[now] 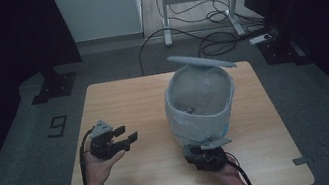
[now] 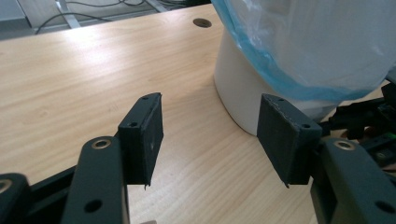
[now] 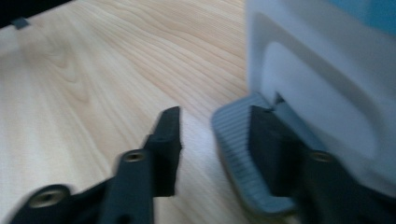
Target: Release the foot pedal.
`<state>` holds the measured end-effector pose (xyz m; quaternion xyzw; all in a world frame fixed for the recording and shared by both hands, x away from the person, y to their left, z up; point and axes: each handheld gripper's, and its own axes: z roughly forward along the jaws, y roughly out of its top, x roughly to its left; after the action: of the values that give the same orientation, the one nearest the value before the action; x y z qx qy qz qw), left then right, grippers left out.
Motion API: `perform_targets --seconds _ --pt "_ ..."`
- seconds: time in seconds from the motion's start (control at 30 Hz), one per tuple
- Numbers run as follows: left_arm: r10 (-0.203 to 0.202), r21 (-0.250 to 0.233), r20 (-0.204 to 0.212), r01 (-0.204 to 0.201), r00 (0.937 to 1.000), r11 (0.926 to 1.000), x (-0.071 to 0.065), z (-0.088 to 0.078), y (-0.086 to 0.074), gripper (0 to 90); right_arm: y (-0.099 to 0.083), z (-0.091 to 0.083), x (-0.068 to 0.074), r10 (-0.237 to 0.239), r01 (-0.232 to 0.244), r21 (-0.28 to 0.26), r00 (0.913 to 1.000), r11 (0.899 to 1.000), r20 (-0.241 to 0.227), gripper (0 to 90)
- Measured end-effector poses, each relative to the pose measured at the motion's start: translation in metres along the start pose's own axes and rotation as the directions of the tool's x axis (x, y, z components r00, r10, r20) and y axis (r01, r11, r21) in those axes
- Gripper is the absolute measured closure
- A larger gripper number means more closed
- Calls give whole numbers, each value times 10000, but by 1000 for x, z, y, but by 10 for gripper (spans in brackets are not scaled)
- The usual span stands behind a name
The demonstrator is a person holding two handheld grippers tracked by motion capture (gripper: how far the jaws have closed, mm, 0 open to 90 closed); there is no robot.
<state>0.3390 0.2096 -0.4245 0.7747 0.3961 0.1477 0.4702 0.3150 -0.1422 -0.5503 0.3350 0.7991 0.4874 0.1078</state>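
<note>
left claw (image 1: 126, 134) open and empty, right claw (image 1: 211, 143) seemingly part-open

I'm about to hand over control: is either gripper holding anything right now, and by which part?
Nothing is held. The left gripper is open over bare table. The right gripper is open, one jaw resting over the bin's grey foot pedal, not clamping it.

Bin (image 1: 201, 111) blocks table (image 1: 130, 174) right-centre; left half open.

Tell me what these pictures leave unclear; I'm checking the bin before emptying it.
- Small item inside the bin: high view, too small and dim to name.
- Foot pedal: right gripper view, blurred, partly behind a jaw.
- Lid: high view, hinge hidden behind the rim.
</note>
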Motion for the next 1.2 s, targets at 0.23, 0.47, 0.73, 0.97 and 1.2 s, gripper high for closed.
perform_targets --seconds 0.23,0.47,0.73,0.97,1.2 --pt "-168 52 71 168 9998 9998 0 1 -14 411 3 -8 8 -289 302 -474 9992 9984 270 362" --pt "-261 39 86 261 9996 9997 0 2 -25 412 2 -20 5 -108 133 -644 9992 9978 382 358" --pt "-209 139 109 208 9997 9997 -4 3 -41 413 2 -39 2 -134 162 -761 9992 9970 383 364" --pt "-265 223 93 263 9996 9994 -4 3 -54 413 0 -55 -1 -67 110 -948 9989 9954 457 362" --pt "-434 427 135 427 9990 9982 -2 10 -68 412 -7 -74 -13 215 -118 -1014 9952 9948 953 361"
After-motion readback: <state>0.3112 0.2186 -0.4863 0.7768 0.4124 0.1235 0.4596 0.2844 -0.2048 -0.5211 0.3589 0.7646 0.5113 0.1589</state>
